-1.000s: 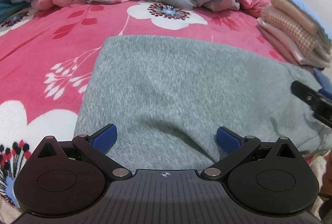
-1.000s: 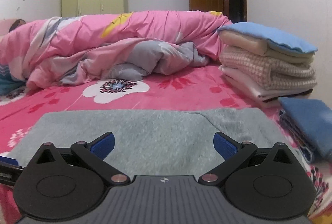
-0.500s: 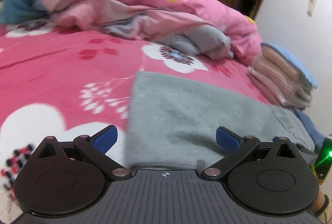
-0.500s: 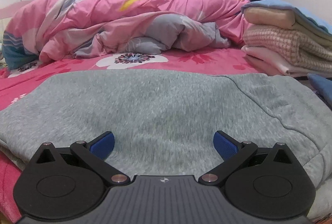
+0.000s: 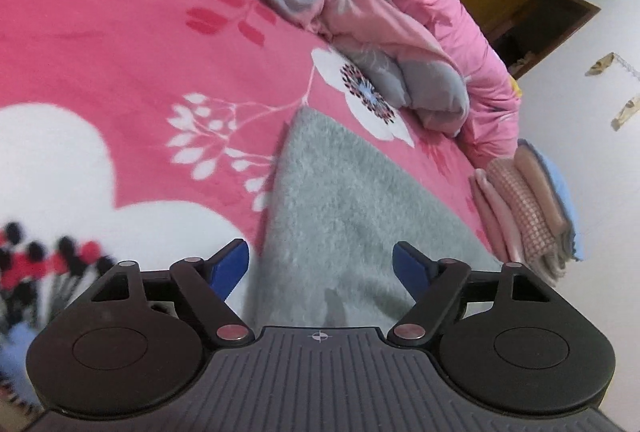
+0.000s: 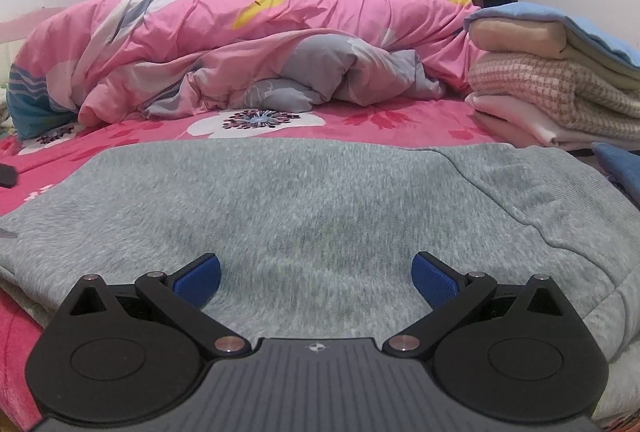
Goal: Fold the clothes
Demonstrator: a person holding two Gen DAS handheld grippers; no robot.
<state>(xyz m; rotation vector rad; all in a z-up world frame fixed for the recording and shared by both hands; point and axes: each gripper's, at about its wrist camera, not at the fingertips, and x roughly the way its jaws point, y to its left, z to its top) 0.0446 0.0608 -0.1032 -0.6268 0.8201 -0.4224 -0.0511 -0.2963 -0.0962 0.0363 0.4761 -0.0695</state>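
The grey fleece garment (image 6: 320, 200) lay spread flat on the near part of the bed, its fuzzy face up, with a seamed panel running along its right side. At the near left corner a doubled edge showed, so it seemed at least one fold had been laid; it was still a wide slab, not a compact bundle, and further folds and a place on the pile appeared to remain.

The left claw (image 5: 320, 268) straddled the garment's left edge (image 5: 276, 200), tilted in its view; its jaws were closing, the cloth lay between them, but the blue pads (image 5: 230, 266) did not press on it. The right claw (image 6: 316, 278) hovered low over the near middle of the garment, jaws spread wide, nothing grasped.

Beneath it lay the pink floral bedsheet (image 5: 120, 52), with a large white flower (image 6: 256, 122) just beyond the garment's far edge. Farther back a rumpled pink and grey duvet (image 6: 260, 44) was heaped. At the far right stood a stack of folded clothes (image 6: 552, 92), a checked piece in the middle and a blue one on top, suggesting earlier items were finished. A blue cloth (image 6: 620, 168) lay near right.

No brand, label or readable writing showed anywhere.
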